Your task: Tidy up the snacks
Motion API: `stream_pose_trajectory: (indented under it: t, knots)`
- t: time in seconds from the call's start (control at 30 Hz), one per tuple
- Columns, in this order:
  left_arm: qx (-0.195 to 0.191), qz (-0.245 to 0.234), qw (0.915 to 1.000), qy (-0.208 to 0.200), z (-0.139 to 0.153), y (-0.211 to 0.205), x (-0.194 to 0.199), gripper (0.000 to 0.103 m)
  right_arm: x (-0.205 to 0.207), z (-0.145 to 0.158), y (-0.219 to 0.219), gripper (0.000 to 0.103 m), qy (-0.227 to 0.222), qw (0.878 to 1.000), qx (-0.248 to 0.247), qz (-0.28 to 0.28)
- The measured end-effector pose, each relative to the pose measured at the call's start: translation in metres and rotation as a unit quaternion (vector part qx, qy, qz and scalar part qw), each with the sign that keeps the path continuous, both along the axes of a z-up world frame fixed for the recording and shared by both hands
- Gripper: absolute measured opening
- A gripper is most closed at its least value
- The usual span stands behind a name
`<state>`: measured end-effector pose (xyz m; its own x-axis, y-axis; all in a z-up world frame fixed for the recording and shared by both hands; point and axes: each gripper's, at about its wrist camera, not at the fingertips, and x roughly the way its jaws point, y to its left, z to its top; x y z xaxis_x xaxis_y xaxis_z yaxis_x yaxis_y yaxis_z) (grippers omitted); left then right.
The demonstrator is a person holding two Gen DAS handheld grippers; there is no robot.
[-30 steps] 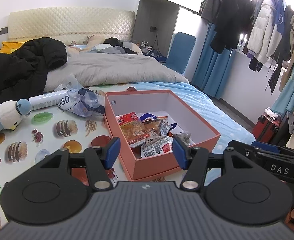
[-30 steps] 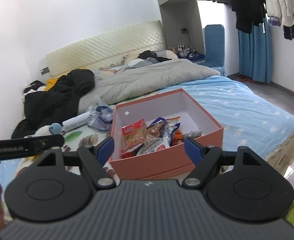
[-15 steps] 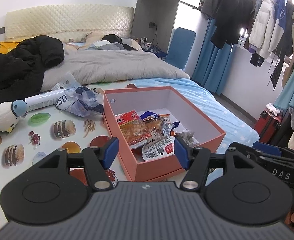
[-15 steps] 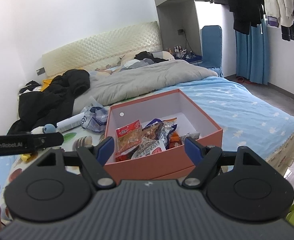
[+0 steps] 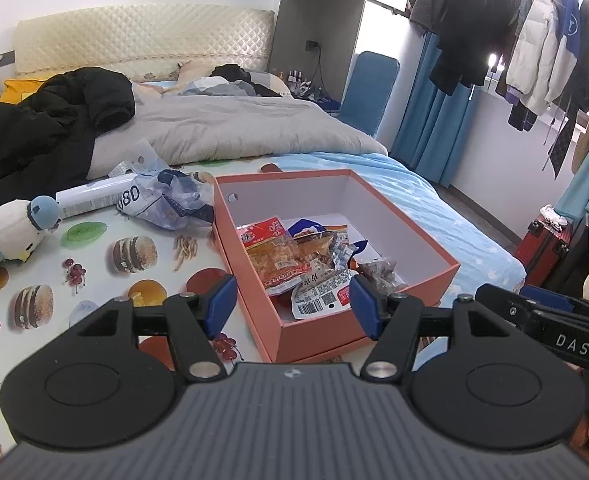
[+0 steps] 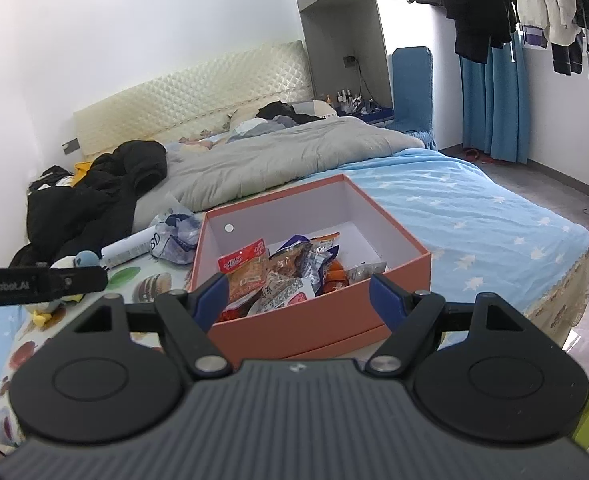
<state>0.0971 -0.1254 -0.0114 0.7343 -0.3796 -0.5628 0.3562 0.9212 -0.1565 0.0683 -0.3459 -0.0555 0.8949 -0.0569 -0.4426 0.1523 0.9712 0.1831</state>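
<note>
Most crinkly snack packets (image 5: 294, 256) already lay heaped in the open salmon-pink cardboard box (image 5: 374, 320) at twelve o'clock of both claws, left claw (image 5: 290, 306) opening empty, right claw (image 6: 300, 298) wide and empty, little visibly left

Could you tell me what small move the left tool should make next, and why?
Probably ease the left tool forward and down toward the snack packets in the orange box: its jaws are opening with nothing between them, and the packets lie in a loose heap just ahead.
</note>
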Motion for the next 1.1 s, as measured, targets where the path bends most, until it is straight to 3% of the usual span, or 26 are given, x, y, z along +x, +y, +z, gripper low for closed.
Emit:
stream_pose_trajectory:
  t: [0.17, 0.27, 0.57, 0.7, 0.87, 1.1]
  knots:
    - [-0.017, -0.004, 0.9998, 0.005, 0.0, 0.002, 0.0, 0.096, -0.002, 0.002, 0.0, 0.079, -0.002, 1.0, -0.001, 0.003]
    - [-0.026, 0.002, 0.9996, 0.006, 0.003, 0.004, 0.0, 0.101, -0.002, 0.003, -0.001, 0.079, -0.005, 1.0, 0.0, 0.001]
    - [-0.008, 0.019, 0.9998, 0.004, 0.007, 0.002, 0.001, 0.103, -0.003, 0.004, 0.001, 0.079, -0.01, 1.0, -0.001, 0.001]
    - [-0.02, 0.018, 0.9994, 0.021, 0.006, 0.005, 0.002, 0.103, -0.003, 0.004, 0.001, 0.079, -0.009, 1.0, 0.0, 0.0]
    - [-0.005, 0.018, 0.9998, 0.012, 0.008, 0.0, -0.001, 0.103, -0.002, 0.005, 0.001, 0.079, -0.011, 1.0, 0.0, 0.0]
    - [-0.012, 0.021, 0.9997, 0.012, 0.01, -0.001, -0.003, 0.103, -0.002, 0.007, 0.0, 0.079, -0.013, 1.0, -0.001, -0.001]
